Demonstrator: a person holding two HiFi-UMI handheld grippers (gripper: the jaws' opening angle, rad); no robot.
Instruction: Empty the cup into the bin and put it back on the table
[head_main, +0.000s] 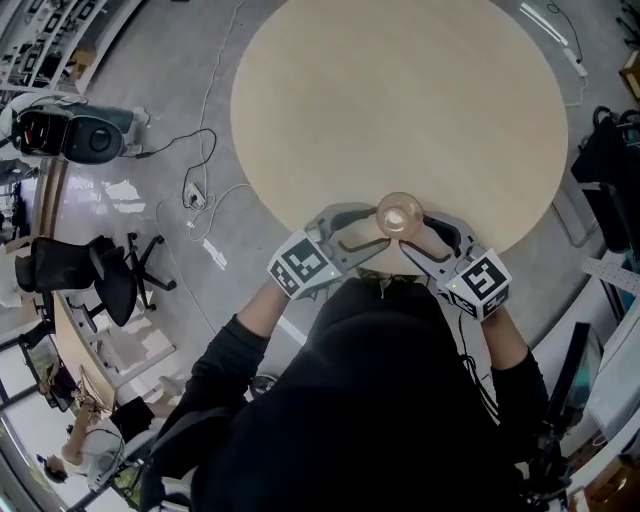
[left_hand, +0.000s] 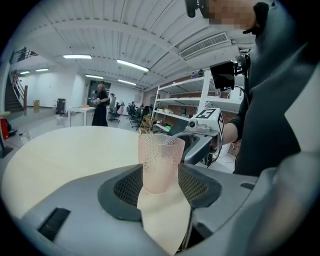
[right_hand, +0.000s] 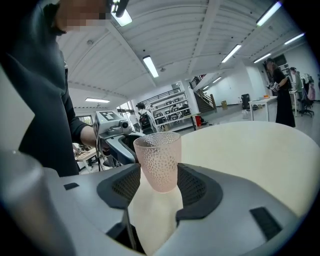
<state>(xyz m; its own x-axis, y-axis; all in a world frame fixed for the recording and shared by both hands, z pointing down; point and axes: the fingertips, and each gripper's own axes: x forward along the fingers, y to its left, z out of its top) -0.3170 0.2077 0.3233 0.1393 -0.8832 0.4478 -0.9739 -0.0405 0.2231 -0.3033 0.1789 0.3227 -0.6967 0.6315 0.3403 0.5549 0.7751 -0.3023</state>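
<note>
Pink dimpled translucent cup (head_main: 399, 215) stands upright on the round pale wooden table (head_main: 400, 100), near its edge (the person's side); left gripper (head_main: 366, 228) and right gripper (head_main: 430, 231) flank it, each with jaws parted about the cup, neither clamping it

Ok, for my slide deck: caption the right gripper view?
Right tongs open around the cup, upright on the table.

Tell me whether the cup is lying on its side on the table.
No: in the right gripper view the cup stands upright on its base on the table, with its open mouth facing up.
</note>
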